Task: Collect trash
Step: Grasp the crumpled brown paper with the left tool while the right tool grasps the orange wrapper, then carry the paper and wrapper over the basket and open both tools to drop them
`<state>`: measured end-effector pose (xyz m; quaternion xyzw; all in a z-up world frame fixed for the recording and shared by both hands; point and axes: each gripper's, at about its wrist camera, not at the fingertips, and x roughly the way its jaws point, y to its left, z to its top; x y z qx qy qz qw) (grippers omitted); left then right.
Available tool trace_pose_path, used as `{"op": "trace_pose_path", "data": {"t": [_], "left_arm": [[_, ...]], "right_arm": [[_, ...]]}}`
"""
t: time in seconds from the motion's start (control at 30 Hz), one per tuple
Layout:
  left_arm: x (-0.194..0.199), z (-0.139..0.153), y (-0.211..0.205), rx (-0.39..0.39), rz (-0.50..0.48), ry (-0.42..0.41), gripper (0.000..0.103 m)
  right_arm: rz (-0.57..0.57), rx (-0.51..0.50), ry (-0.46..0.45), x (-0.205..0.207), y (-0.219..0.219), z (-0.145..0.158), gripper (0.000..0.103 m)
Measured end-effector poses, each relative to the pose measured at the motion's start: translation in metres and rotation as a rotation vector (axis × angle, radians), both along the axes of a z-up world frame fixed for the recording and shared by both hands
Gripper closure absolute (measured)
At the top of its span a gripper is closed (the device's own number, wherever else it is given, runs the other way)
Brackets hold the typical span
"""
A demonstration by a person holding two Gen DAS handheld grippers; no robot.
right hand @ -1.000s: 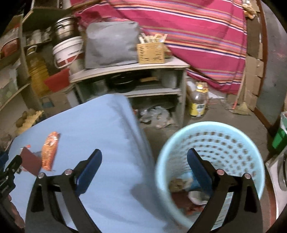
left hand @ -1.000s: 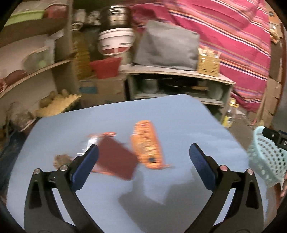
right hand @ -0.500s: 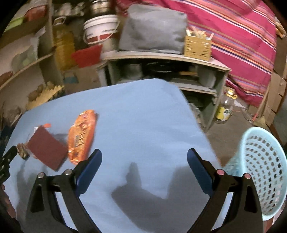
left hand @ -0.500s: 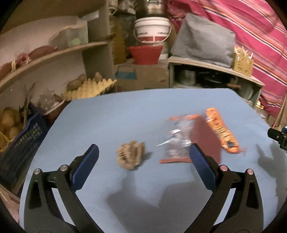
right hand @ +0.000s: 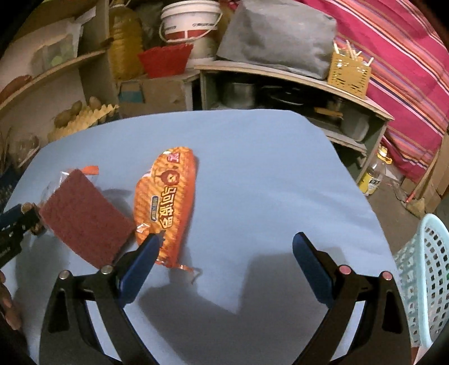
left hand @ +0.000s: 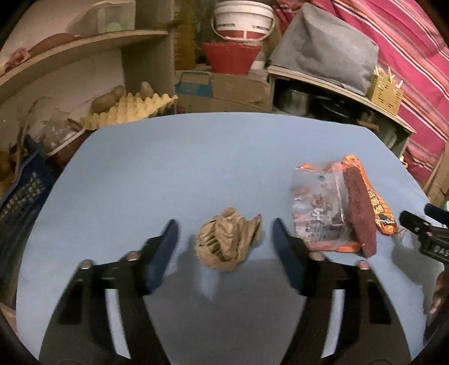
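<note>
Left tongs (left hand: 224, 241): closing around crumpled brown paper (left hand: 228, 238) on blue tabletop (left hand: 196, 157), pads not touching.
Right tongs (right hand: 224, 252): wide apart, empty, beside orange wrapper (right hand: 165, 202).

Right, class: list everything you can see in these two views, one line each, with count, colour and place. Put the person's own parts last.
Table: one, blue top, centre of both views.
Crumpled paper ball: one, brown, on the table between the left claw's fingers, pads not yet touching.
Clear wrapper: one, transparent with orange edges, on the table beside the ball.
Scouring pad: one, dark red, lying partly on the clear wrapper.
Snack packet: one, orange, on the table next to the pad.
Basket: one, pale turquoise, off the table's edge.
Bucket: one, white and red, on the back shelves.
Egg tray: one, yellowish, behind the table.
Left claw: one, black with blue pads, closing around the ball.
Right claw: one, black with blue pads, open, above the table.
</note>
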<state>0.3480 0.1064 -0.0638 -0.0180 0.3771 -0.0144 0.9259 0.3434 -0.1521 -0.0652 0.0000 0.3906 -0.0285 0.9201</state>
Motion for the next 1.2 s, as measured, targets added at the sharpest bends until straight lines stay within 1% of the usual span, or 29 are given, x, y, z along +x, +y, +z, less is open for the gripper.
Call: {"op": "trace_pose_path", "data": {"t": [0.03,0.07,0.1,0.17,0.2,0.23,0.33,0.37,0.4,0.43,0.47,0.57,0.6,0.63,0.67,0.73,0.93,1.2], "left_arm": [[0.002,-0.002,0.001,-0.005,-0.007,0.012,0.058],[0.003,-0.004,0.002,-0.012,-0.011,0.022,0.061],[0.003,-0.003,0.004,-0.02,-0.009,0.021,0.061],[0.002,-0.001,0.007,-0.024,-0.002,0.008,0.064],[0.002,-0.001,0.008,-0.024,0.003,0.005,0.065],[0.002,-0.001,0.008,-0.024,0.007,0.005,0.065],[0.001,0.001,0.011,-0.027,0.024,0.004,0.065],[0.002,0.002,0.013,-0.027,0.026,0.003,0.065],[0.0,0.004,0.013,-0.022,0.031,-0.004,0.065],[-0.001,0.005,0.013,-0.02,0.033,-0.009,0.065],[-0.003,0.008,0.013,-0.018,0.034,-0.015,0.065],[-0.004,0.013,0.013,-0.014,0.039,-0.029,0.065],[-0.005,0.015,0.012,-0.013,0.04,-0.034,0.065],[-0.006,0.018,0.012,-0.013,0.042,-0.038,0.065],[-0.006,0.02,0.01,-0.013,0.043,-0.042,0.065],[-0.008,0.025,0.008,-0.014,0.043,-0.05,0.065],[-0.017,0.043,-0.008,-0.004,0.026,-0.095,0.065],[-0.032,0.066,-0.051,-0.009,-0.03,-0.152,0.065]], "right_arm": [[0.005,0.0,0.011,0.003,0.001,-0.003,0.009],[0.009,0.007,0.019,0.004,0.002,-0.005,0.01],[0.013,0.022,0.029,0.006,0.002,-0.007,0.01],[0.017,0.041,0.033,0.005,0.004,-0.008,0.011],[0.02,0.043,0.032,0.005,0.006,-0.008,0.016],[0.027,0.038,0.035,0.006,0.008,-0.009,0.025],[0.055,0.052,0.06,0.011,0.013,-0.015,0.038],[0.064,0.067,0.068,0.012,0.014,-0.016,0.041],[0.071,0.082,0.068,0.013,0.014,-0.016,0.048],[0.075,0.087,0.068,0.013,0.014,-0.016,0.053],[0.083,0.094,0.069,0.013,0.015,-0.017,0.055],[0.118,0.104,0.073,0.011,0.021,-0.016,0.075],[0.132,0.106,0.075,0.01,0.024,-0.016,0.084],[0.136,0.104,0.075,0.009,0.025,-0.015,0.086],[0.139,0.099,0.072,0.008,0.025,-0.015,0.087],[0.138,0.107,0.058,0.005,0.021,-0.011,0.092],[0.104,0.128,-0.017,-0.01,-0.009,0.014,0.092],[0.071,0.121,-0.063,-0.034,-0.045,0.034,0.092]]}}
